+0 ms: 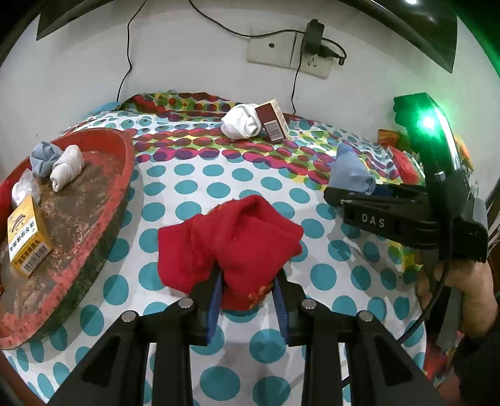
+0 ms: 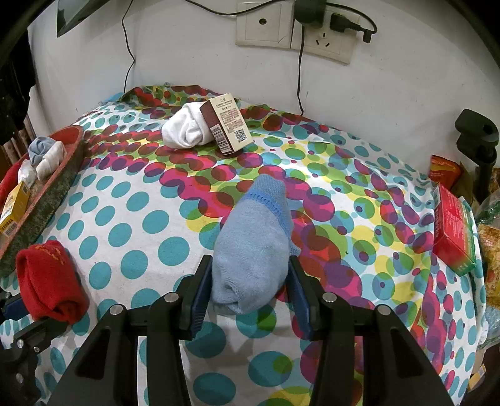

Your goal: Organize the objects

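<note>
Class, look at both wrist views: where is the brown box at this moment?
The brown box stands tilted at the far side of the dotted tablecloth, near the wall, leaning against the rolled white sock on its left. In the left wrist view it sits upper centre.

**Wall, cloth and side clutter**

A spotted cloth in teal, red and yellow covers the table. On the white wall behind it sit a blank plate and a socket with a black adapter and a plug in it; thin black cables hang down to the table edge. A dark clamp stands at the right, above orange snack bags.
</note>
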